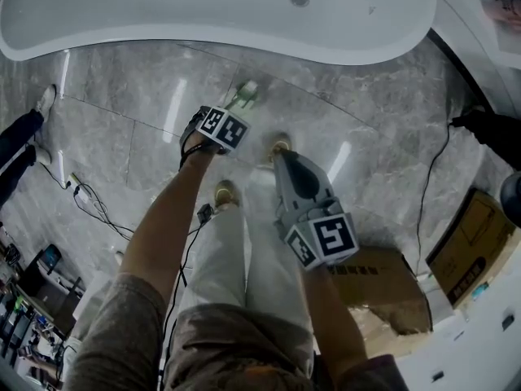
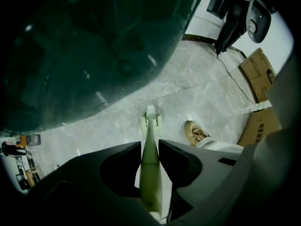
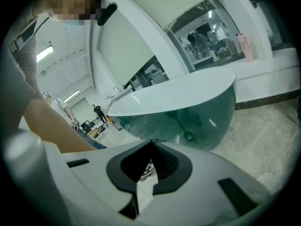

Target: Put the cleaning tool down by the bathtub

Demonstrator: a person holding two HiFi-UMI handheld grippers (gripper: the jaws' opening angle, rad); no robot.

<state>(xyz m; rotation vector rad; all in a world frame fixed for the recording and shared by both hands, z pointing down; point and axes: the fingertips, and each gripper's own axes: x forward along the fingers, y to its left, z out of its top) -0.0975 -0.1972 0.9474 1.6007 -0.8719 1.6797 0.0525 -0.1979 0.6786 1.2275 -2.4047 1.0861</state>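
Left tool points down, jaws wide, loose around the handle of the cleaning tool, whose head rests on the floor beside the bathtub. This is the release step, I judge; next I should lift straight clear.

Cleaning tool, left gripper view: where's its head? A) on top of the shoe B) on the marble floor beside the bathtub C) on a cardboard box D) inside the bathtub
B: the cleaning tool has its pale green head down on the marble floor, just outside the bathtub wall.
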